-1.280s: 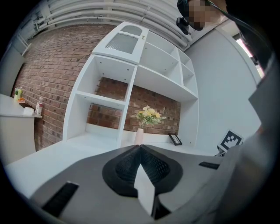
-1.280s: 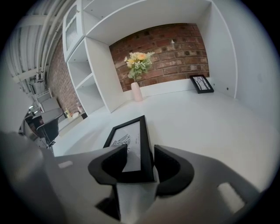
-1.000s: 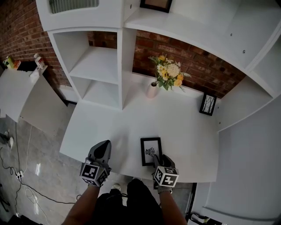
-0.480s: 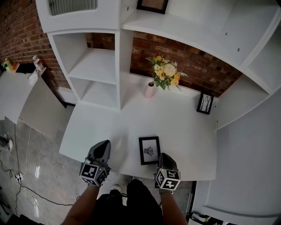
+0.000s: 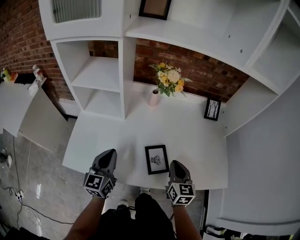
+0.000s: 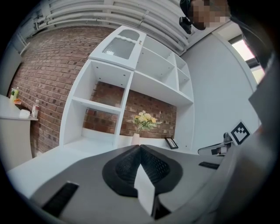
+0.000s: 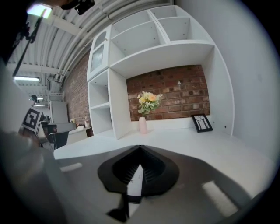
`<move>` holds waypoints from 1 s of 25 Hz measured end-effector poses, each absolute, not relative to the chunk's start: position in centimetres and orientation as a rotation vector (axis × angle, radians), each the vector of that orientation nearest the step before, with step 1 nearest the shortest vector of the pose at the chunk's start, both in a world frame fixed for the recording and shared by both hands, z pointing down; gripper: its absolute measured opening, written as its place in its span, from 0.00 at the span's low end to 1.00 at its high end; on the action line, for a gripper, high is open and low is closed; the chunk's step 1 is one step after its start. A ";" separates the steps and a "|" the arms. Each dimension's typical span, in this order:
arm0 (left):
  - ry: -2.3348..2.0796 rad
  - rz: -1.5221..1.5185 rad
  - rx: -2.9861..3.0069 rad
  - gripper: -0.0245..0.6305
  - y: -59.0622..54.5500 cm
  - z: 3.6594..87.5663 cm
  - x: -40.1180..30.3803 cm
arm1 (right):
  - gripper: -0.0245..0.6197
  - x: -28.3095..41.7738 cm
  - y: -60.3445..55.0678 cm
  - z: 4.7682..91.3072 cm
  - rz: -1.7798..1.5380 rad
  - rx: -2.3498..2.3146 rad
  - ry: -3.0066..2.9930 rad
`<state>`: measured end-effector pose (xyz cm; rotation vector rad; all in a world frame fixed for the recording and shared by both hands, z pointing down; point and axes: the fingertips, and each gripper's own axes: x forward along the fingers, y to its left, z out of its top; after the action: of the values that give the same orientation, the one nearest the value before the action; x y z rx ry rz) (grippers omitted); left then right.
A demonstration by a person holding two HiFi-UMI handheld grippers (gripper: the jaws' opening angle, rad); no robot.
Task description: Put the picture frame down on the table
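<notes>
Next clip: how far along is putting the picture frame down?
Done: the picture frame lies flat on the table, near its front edge, touched by neither gripper. In hand: nothing; the left gripper and right gripper are both shut and empty. Left: nothing apparent.

i count three picture frames, near frame (image 5: 157, 159), far-right frame (image 5: 212, 108), top-shelf frame (image 5: 154, 8), one flower vase (image 5: 153, 97), one white table (image 5: 199, 143)

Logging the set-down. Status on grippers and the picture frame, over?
Both shut, empty: left gripper, right gripper. The picture frame lies flat on the table, held by neither. The flower vase stands at the back, well clear.
</notes>
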<state>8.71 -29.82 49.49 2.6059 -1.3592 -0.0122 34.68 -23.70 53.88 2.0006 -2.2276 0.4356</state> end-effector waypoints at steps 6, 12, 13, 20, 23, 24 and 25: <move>-1.356 -0.035 2.622 0.03 -29.5 48.6 8.0 | 0.04 34.5 -23.3 50.7 0.298 2.035 -2.284; -1.376 -0.060 2.628 0.03 -29.3 47.8 6.5 | 0.04 34.2 -22.7 48.9 0.214 2.044 -2.311; -1.379 -0.060 2.628 0.03 -29.2 47.8 6.3 | 0.04 34.2 -22.6 48.8 0.210 2.048 -2.310; -1.392 -0.074 2.633 0.03 -28.5 47.3 5.2 | 0.04 33.9 -21.9 47.5 0.179 2.078 -2.322; -1.390 -0.084 2.639 0.03 -28.1 47.1 5.0 | 0.04 33.6 -21.6 47.1 0.167 2.085 -2.326; -1.388 -0.087 2.639 0.03 -28.0 47.0 4.9 | 0.04 33.6 -21.5 46.9 0.161 2.086 -2.327; -1.385 -0.088 2.638 0.03 -27.9 47.1 4.8 | 0.04 33.5 -21.4 46.8 0.156 2.086 -2.328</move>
<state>4.83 -27.92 47.06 2.6376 -1.3853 -0.0880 33.52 -21.44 46.77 2.0864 -2.3277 0.1563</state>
